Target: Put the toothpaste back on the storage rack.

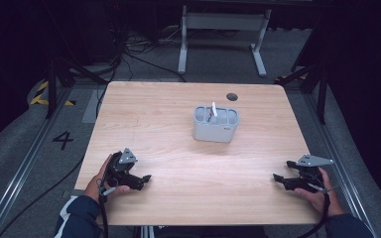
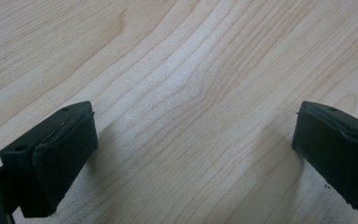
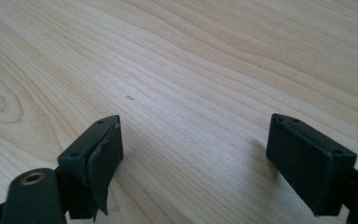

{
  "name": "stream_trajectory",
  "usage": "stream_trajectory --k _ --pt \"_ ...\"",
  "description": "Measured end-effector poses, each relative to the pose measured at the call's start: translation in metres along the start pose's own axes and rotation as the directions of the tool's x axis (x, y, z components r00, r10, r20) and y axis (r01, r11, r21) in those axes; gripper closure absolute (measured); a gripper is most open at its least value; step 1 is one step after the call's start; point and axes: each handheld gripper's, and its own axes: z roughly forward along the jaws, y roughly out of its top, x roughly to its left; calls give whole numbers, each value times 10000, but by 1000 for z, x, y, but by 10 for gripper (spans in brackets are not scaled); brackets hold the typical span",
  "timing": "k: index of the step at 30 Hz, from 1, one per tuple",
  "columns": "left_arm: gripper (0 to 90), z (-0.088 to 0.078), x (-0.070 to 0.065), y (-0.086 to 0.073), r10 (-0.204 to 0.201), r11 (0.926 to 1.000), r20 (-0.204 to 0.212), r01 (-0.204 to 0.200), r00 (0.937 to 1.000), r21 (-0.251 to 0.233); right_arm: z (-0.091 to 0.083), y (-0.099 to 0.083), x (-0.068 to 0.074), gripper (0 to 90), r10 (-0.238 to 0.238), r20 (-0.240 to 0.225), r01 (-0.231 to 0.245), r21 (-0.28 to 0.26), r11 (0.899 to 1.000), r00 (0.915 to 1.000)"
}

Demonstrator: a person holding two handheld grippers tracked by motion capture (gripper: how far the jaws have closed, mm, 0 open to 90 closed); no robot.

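Wearing dark blue sleeves (image 1: 77, 218) with a pale stripe at the left cuff. Carrying a black left gripper (image 1: 148, 177) and black right gripper (image 1: 276, 177), each bearing a grey three-cornered plate (image 1: 127, 156) on top, trailing a black cable (image 1: 102, 218), showing small screw holes in blocky jaws.

holder (image 1: 216, 130): grey, compartmented, upright at mid-counter, well apart from both hands
contents: a white item (image 1: 214, 111) standing tilted inside

A light wooden table (image 1: 178, 148) is standing on grey carpet (image 1: 10, 153) — a white metal frame (image 1: 223, 34) and cables (image 1: 134, 54) are sitting behind in darkness.
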Motion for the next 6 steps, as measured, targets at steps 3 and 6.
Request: stream_trajectory --k 3,6 --pt "4 0 0 0 -20 10000 11 20 10000 3 0 0 0 190 9 -3 -9 3 10000 10000" --pt "4 0 0 0 -48 10000 9 48 10000 -7 0 0 0 190 10 -21 -10 6 10000 10000"
